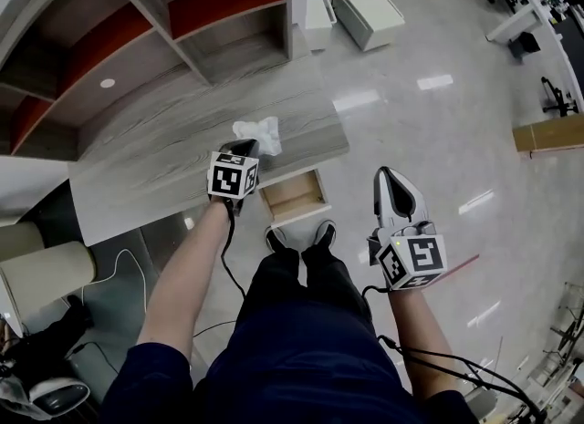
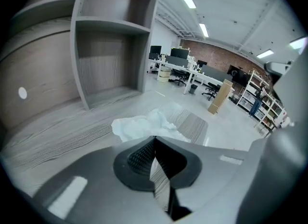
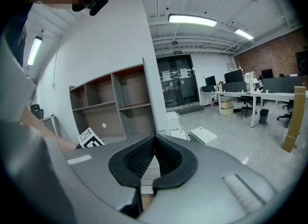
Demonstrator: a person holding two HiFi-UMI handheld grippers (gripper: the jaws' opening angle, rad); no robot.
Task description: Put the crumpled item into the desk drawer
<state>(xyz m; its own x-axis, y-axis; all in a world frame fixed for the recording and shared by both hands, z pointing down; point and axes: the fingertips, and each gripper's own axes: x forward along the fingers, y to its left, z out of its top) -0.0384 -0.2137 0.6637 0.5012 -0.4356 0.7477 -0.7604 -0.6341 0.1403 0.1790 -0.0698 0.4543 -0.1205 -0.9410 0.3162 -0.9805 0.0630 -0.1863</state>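
- Crumpled paper is at the front edge of the desk, not yet in the drawer. The left gripper has its jaws closed, the tips on the paper's near side, seemingly pinching it.
- Drawer stands pulled out under the desk, just right of the paper, so opening looks done.
- Right gripper hangs well apart, jaws together on nothing.
- Carrying over and dropping in remain.
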